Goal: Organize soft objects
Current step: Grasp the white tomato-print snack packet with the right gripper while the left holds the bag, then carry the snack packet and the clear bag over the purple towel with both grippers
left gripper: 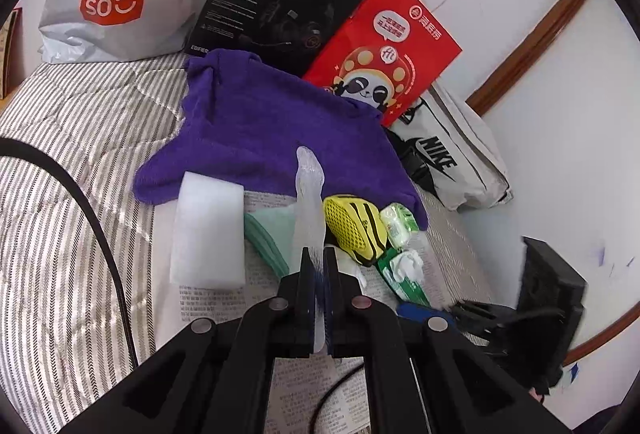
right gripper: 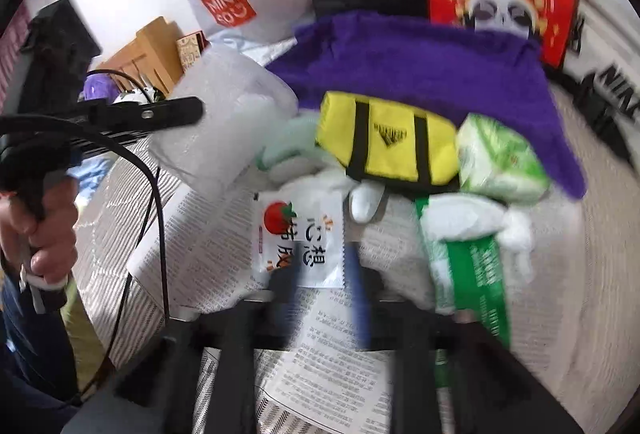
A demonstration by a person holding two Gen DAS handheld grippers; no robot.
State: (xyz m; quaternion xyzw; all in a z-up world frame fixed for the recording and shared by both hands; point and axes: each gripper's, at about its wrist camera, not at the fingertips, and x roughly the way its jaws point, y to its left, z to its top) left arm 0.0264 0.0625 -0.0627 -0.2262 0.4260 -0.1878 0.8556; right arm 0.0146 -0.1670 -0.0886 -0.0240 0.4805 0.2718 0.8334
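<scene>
Two grippers here: the left gripper [left gripper: 319, 266] pinches a clear bubbly plastic strip [left gripper: 308, 190] (sticking straight ahead), right gripper [right gripper: 320, 274] spread around a white tomato-print sachet [right gripper: 301, 238].

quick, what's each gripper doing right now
left gripper: shut on a clear plastic strip.
right gripper: open, holding nothing, fingers either side of the tomato packet.
</scene>
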